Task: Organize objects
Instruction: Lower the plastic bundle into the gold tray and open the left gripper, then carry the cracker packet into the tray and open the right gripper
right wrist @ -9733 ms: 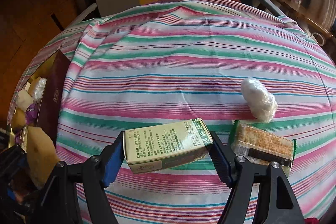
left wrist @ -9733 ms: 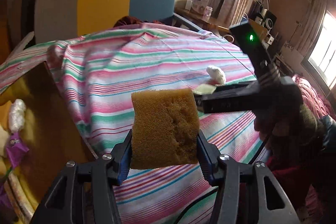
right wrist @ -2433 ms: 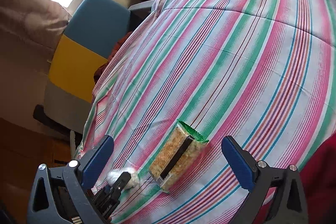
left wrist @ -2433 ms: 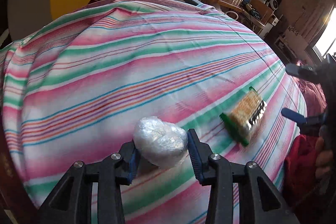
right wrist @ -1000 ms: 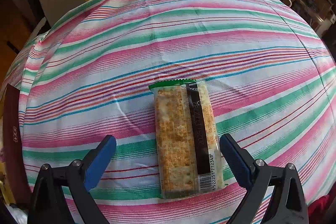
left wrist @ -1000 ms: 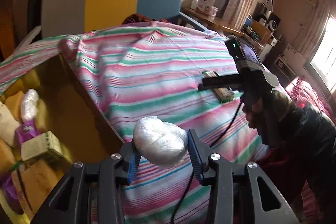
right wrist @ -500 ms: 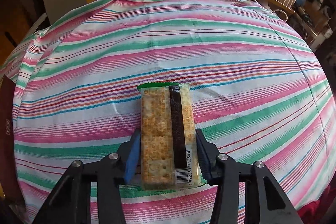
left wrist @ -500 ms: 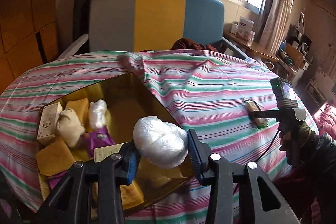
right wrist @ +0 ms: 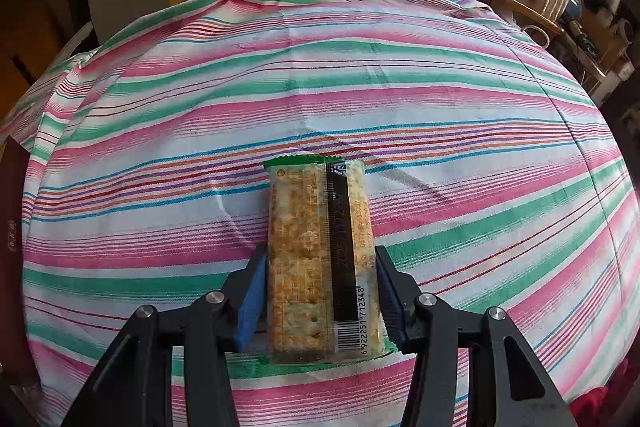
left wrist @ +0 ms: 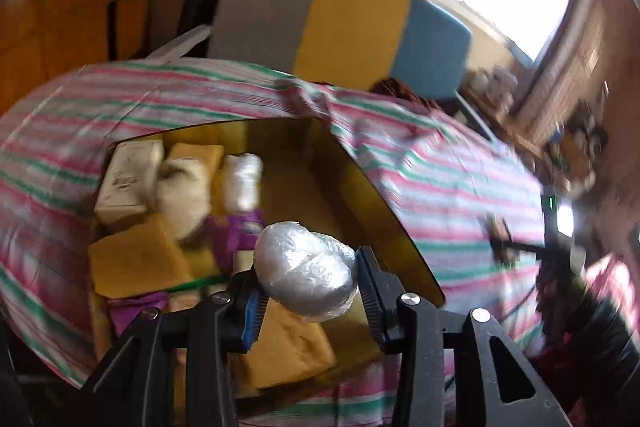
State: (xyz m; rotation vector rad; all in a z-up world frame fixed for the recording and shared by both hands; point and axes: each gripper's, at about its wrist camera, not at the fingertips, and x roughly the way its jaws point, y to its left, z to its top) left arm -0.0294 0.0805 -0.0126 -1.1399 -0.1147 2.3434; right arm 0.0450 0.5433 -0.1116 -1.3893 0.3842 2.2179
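Plastic-wrapped white bundle (left wrist: 306, 269) sits clamped between the pads of our left tongs (left wrist: 308, 291), lifted clear and hanging over the near end of an open yellow-lined box (left wrist: 384, 227). Left view is motion-blurred, so detail is soft. Inside the box we make out a white carton (left wrist: 128, 179) at the far left corner, a pale cloth pouch (left wrist: 184, 191) beside it, a second wrapped bundle (left wrist: 242, 183), 2 tan sponge blocks (left wrist: 136, 263) and purple wrappers (left wrist: 232, 235). The box rests on the striped cloth (left wrist: 440, 187) covering the worktop.

Our right tongs (right wrist: 320, 295) have just been closing, and now both pads press the long sides of a cracker packet (right wrist: 320, 259). Packet lies flat on the striped cloth, green crimped end pointing away from us, barcode end nearest, dark strip running lengthwise. It sits near the worktop's front edge, well apart from the box.

Behind the worktop stands a chair back (left wrist: 340, 23) in grey, yellow and blue panels. In the left view, far right, a person's hand and the other tongs appear only as a dark blur.
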